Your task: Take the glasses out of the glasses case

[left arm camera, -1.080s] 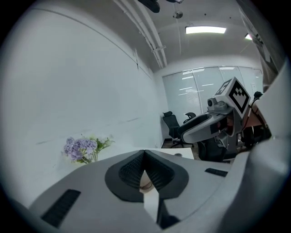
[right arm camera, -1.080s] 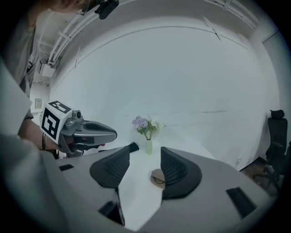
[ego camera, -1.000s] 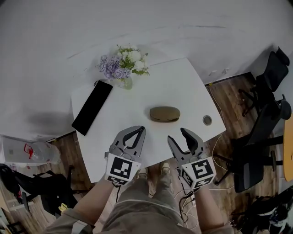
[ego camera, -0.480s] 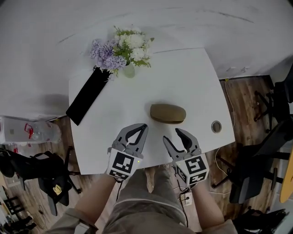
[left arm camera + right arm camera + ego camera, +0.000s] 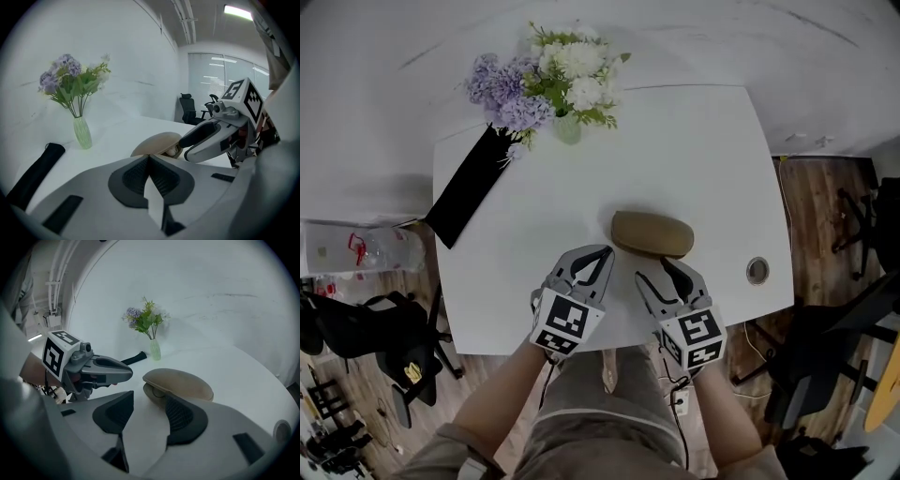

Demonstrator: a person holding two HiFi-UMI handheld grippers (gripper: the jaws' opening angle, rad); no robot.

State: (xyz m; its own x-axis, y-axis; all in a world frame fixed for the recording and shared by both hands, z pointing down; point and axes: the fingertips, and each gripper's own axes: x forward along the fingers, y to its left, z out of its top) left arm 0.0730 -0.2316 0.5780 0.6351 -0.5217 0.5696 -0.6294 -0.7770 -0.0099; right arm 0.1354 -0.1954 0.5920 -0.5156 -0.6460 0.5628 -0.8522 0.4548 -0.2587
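Observation:
An olive-tan oval glasses case [image 5: 652, 234] lies on the white table [image 5: 534, 234], lid down. A narrow gap shows at its near end [image 5: 157, 391]. My left gripper [image 5: 602, 253] is shut with nothing in it, its tip just left of the case's near end; its pads meet in the left gripper view [image 5: 148, 157], with the case [image 5: 157, 143] right behind them. My right gripper [image 5: 656, 272] is open and empty, just short of the case's front side. In the right gripper view the case [image 5: 180, 383] lies just beyond the open jaws [image 5: 147, 399]. No glasses are visible.
A small green vase of purple and white flowers [image 5: 567, 127] stands at the table's far side. A long black object [image 5: 469, 187] lies at the left edge. A round cable grommet [image 5: 757, 271] sits near the right front corner. Office chairs [image 5: 862, 234] stand to the right.
Both grippers have moved forward over the table's front edge and now sit close to the case. The case has not moved on the table.

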